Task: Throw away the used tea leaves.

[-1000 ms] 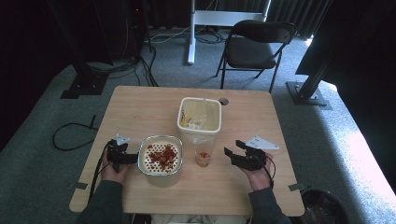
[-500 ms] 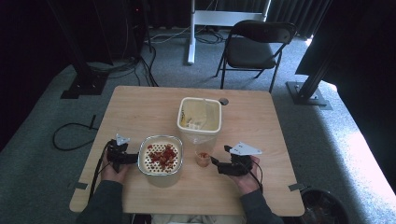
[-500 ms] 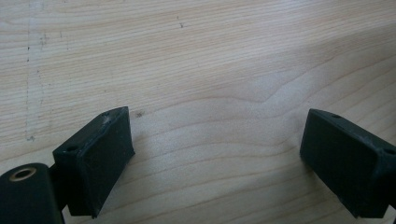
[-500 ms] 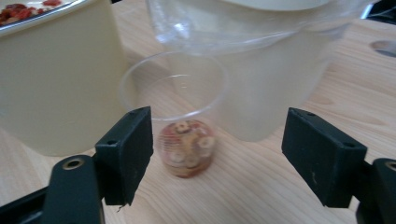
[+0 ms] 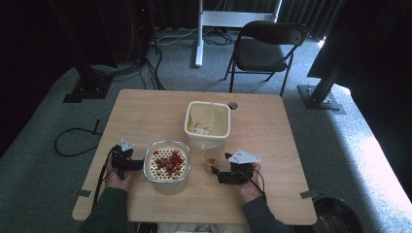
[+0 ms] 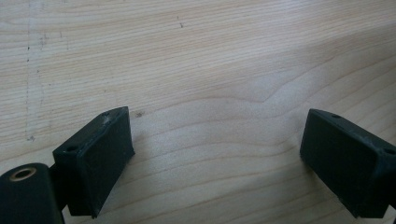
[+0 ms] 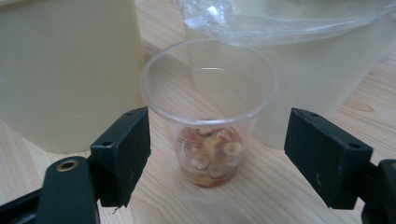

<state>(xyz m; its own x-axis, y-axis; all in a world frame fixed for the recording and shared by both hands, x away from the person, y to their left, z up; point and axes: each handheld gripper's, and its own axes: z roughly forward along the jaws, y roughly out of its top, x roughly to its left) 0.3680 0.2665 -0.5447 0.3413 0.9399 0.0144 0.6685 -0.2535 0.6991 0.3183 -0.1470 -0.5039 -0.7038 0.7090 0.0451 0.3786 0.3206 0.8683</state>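
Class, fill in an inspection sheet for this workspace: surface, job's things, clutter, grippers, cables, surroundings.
Surface: wooden table, bare grain.
Job's things: clear cup with a little food at the bottom; tub with red pieces; bag-lined bin.
Clutter: nothing seen.
Grippers: left gripper open over bare wood; right gripper open, jaws either side of the cup, not touching.
Cables: black cable on the floor.
Surroundings: folding chair, grey carpet.
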